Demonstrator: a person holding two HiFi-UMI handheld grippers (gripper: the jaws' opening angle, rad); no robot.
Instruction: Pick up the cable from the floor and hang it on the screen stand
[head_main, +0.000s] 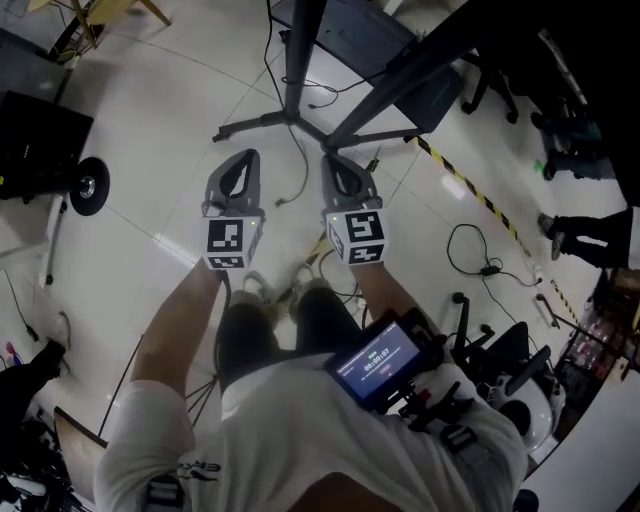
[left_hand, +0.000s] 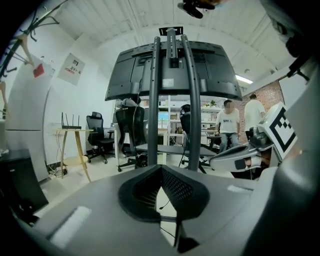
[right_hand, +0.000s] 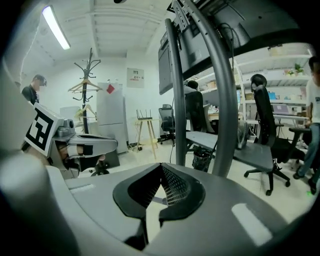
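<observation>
Well, from your head view, your left gripper (head_main: 243, 160) and right gripper (head_main: 340, 165) hang side by side near the stand (head_main: 298, 70) base, with the cable (head_main: 302, 160) on the floor (head_main: 170, 180) between them. Left gripper view: your jaws are together and empty, stand straight ahead. Right gripper view: your jaws are together and empty, stand at right.

The chest-mounted screen (head_main: 378, 362) shows a timer, perhaps 00:00:07; nothing else is legible.

Striped floor tape (head_main: 467, 184), black wheel (head_main: 88, 186), coat rack (right_hand: 90, 80), office chair (left_hand: 96, 129).
</observation>
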